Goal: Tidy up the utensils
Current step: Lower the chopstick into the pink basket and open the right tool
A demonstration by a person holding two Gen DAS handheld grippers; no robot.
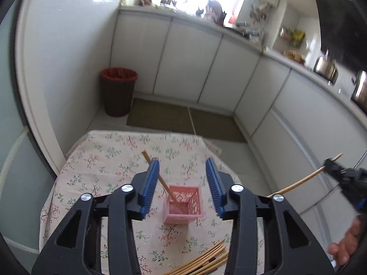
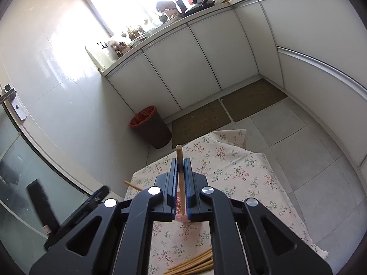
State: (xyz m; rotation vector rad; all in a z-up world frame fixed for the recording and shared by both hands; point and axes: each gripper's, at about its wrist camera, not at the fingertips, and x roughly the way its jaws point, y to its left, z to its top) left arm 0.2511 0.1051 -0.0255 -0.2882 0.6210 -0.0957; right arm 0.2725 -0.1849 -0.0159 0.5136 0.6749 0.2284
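A pink lattice basket (image 1: 183, 204) stands on the floral tablecloth (image 1: 103, 160). One wooden chopstick (image 1: 164, 183) leans in it, its top passing behind my left gripper's left finger. My left gripper (image 1: 182, 161) hovers above the basket, open, with nothing pressed between its blue pads. At the right edge my right gripper (image 1: 330, 163) is shut on another chopstick (image 1: 298, 183). In the right wrist view that chopstick (image 2: 180, 158) sticks up between the shut pads of the right gripper (image 2: 180, 161), with the basket (image 2: 181, 217) glimpsed below. Several loose chopsticks (image 1: 206, 261) (image 2: 195, 265) lie near the table's front.
A dark bin with a red liner (image 1: 118, 91) stands on the floor by the wall. Brown mats (image 1: 183, 119) lie before white cabinets (image 1: 190, 64). A glass door (image 2: 27, 160) is at the left. The table's far edge (image 1: 142, 133) drops to tiled floor.
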